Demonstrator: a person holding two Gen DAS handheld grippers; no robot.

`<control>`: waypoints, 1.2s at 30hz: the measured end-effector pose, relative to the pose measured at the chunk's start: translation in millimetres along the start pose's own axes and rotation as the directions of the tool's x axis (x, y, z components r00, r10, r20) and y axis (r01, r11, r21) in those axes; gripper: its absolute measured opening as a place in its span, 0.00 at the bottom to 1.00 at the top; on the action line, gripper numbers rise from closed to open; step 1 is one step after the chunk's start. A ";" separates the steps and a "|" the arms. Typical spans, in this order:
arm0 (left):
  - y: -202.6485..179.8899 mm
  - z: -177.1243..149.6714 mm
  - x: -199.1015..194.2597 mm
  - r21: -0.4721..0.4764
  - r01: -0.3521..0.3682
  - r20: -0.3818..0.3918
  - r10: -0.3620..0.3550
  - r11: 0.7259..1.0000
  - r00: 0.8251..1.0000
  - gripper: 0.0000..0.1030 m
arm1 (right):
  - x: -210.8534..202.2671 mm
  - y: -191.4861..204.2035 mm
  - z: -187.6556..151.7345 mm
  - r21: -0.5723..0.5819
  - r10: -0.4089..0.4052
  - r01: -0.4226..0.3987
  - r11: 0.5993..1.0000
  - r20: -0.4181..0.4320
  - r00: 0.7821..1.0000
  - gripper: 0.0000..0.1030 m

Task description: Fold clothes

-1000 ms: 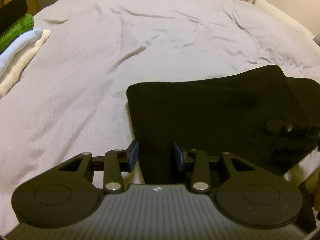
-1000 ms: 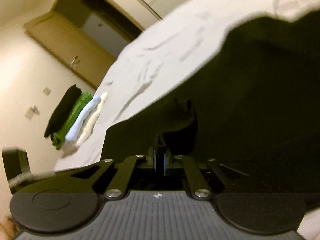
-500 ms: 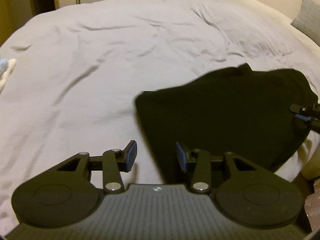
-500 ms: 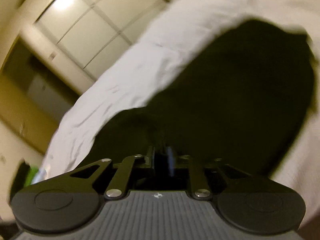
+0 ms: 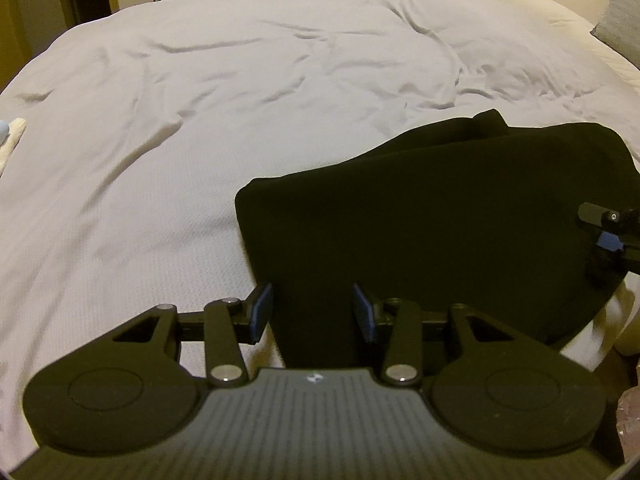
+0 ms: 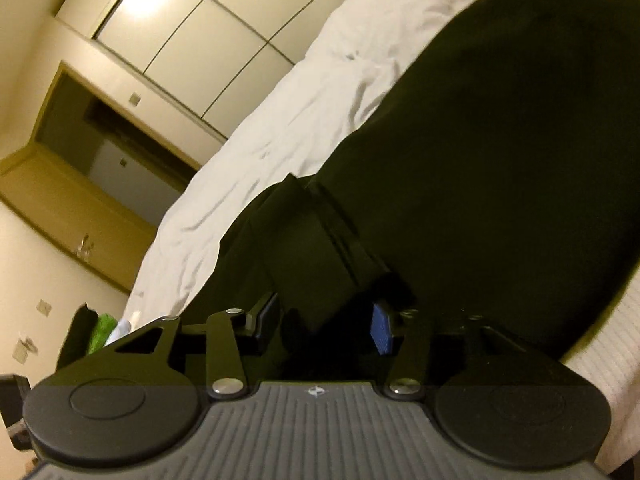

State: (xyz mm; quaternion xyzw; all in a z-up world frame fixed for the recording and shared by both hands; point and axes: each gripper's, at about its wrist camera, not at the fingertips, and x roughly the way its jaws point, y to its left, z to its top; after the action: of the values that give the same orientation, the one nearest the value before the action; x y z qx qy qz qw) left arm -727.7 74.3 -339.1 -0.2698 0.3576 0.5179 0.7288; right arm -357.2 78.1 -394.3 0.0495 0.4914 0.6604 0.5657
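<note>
A black garment [image 5: 432, 216] lies folded on the white bed [image 5: 240, 92], near its front right corner. My left gripper [image 5: 312, 312] is open just above the garment's near left edge, nothing between its blue pads. The right gripper [image 5: 612, 228] shows at the right edge of the left wrist view, over the garment's right side. In the right wrist view the right gripper [image 6: 324, 322] is open and tilted, with the black garment [image 6: 480, 160] and its folded layers right in front of it.
A stack of folded clothes [image 6: 100, 330], black, green and white, sits at the bed's far left edge; its pale tip [image 5: 10, 136] shows in the left wrist view. Wardrobe doors [image 6: 200, 40] and a wooden door stand beyond. A grey pillow [image 5: 620, 16] is at the back right.
The right gripper was shut on a fold of the black garment; it has let go and now stands open. The garment's top layer now lies flat. The left gripper's view has swung to the right.
</note>
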 end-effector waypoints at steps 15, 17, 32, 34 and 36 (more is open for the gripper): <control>-9.2 10.4 -12.1 0.015 0.034 0.031 -0.034 0.999 0.999 0.38 | -29.5 39.1 6.0 -0.304 -0.008 0.039 0.952 0.103 0.995 0.06; -11.7 13.3 -14.9 0.021 0.045 0.040 -0.045 0.999 0.998 0.38 | -48.9 39.8 17.3 -0.332 -0.025 0.084 0.940 0.178 0.984 0.06; -57.1 22.3 10.1 0.084 0.123 -0.011 -0.122 0.989 0.992 0.38 | -104.9 -58.8 67.3 -0.146 -0.209 0.285 0.947 0.391 0.897 0.05; -59.0 21.7 13.9 0.081 0.125 -0.021 -0.124 0.989 0.992 0.38 | -95.1 -72.6 70.7 -0.113 -0.249 0.306 0.945 0.355 0.901 0.05; -62.7 21.8 14.5 0.085 0.123 -0.023 -0.121 0.989 0.992 0.38 | -94.8 -86.4 68.7 -0.069 -0.255 0.295 0.953 0.344 0.904 0.05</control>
State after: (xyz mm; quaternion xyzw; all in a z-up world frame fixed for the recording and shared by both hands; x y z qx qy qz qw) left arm -660.0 79.2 -336.2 -0.2641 0.3690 0.4540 0.7667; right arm -220.5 32.7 -373.5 0.0562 0.3511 0.5842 0.7296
